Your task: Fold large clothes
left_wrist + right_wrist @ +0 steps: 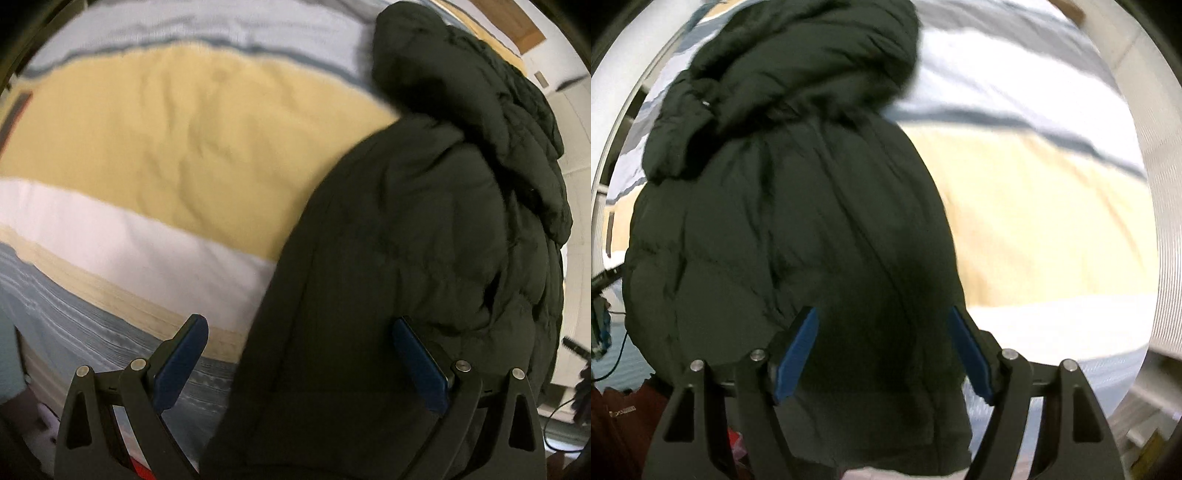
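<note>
A dark green hooded puffer jacket (406, 240) (794, 221) lies on a bed cover (166, 129) (1034, 221) striped yellow, white and grey-blue. Its hood (461, 74) (812, 55) is bunched at the far end. My left gripper (299, 332) points down over the jacket's near edge, jaws wide open; one blue pad (181, 358) is over the bedding, the other over the jacket. My right gripper (882, 350) hangs straight down over the jacket's lower part. Its blue pads (798, 354) stand apart with dark fabric showing between them, not squeezed.
A dark red cloth item (617, 424) lies beside the bed at lower left. A black cable and a dark device (576, 387) sit past the jacket's right side. A white ribbed surface (1160, 258) borders the bed on the right.
</note>
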A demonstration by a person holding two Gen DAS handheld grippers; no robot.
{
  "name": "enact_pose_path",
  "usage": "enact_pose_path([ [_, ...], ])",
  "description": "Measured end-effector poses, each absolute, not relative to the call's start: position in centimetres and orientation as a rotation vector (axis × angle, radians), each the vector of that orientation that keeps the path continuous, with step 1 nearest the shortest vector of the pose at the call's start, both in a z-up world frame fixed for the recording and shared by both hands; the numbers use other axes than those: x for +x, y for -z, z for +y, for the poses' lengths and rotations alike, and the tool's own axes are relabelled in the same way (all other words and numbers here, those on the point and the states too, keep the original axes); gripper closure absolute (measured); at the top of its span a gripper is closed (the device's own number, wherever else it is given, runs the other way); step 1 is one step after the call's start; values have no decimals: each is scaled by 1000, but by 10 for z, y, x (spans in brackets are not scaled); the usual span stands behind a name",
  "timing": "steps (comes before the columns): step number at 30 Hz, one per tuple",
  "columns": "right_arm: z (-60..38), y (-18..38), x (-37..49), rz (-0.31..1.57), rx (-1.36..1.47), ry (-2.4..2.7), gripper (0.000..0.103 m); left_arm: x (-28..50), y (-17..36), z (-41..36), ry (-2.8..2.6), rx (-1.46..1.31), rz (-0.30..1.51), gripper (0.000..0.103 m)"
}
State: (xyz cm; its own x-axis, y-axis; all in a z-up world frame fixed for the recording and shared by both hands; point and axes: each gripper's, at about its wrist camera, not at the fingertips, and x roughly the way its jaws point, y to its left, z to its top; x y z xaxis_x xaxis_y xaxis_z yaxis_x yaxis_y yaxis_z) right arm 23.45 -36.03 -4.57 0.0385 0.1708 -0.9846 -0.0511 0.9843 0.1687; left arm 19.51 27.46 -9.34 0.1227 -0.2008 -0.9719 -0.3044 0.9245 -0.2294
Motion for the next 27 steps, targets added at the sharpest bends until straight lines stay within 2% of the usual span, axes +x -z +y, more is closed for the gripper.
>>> enact_pose_path([
  [4,-380,58,218,1571,169,-156,31,190,115,281,-59,-517,1479,4],
  [11,-415,83,193,1631,253,-123,30,194,131,270,-6,-511,1496,1],
  [19,-439,118,171,1660,488,-236,27,183,135,264,27,-507,1533,1],
  [27,-432,139,154,1706,580,-284,26,156,142,257,22,-582,1575,1],
])
